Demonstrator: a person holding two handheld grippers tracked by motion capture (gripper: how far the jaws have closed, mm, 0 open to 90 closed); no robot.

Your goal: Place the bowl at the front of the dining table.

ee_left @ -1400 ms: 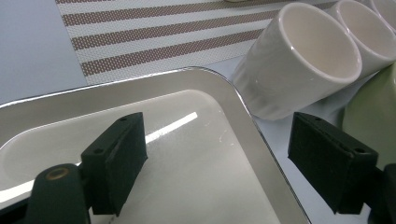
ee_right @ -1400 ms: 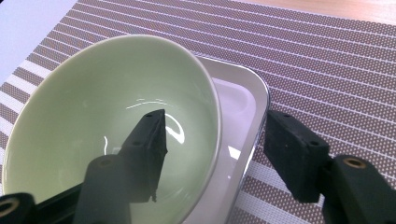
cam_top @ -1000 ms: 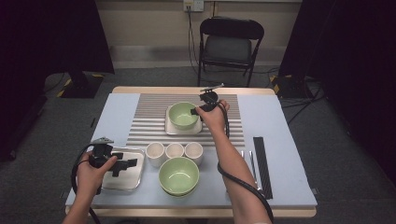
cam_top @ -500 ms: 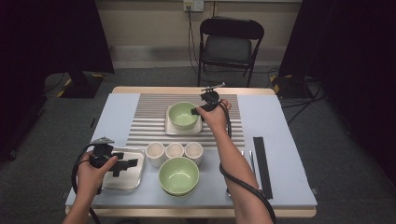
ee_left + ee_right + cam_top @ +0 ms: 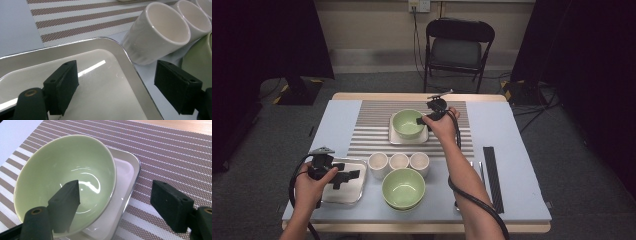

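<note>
A pale green bowl (image 5: 406, 122) (image 5: 62, 182) sits on a small square plate (image 5: 422, 137) (image 5: 125, 170) on the striped mat (image 5: 372, 130). My right gripper (image 5: 421, 120) (image 5: 116, 190) stands open astride the bowl's right rim, one jaw inside the bowl and the other outside over the mat. Its jaws have just been opening and the pads do not press on the rim. My left gripper (image 5: 346, 177) (image 5: 117, 75) is open above the silver tray (image 5: 354, 192) (image 5: 100, 82) at the front left, with nothing between its jaws.
Three cream cups (image 5: 399, 161) (image 5: 160, 30) stand in a row just right of the tray. A second green bowl (image 5: 403, 187) sits in front of them. A black strip (image 5: 492, 177) lies at the right, and a folding chair (image 5: 457, 50) stands behind the table.
</note>
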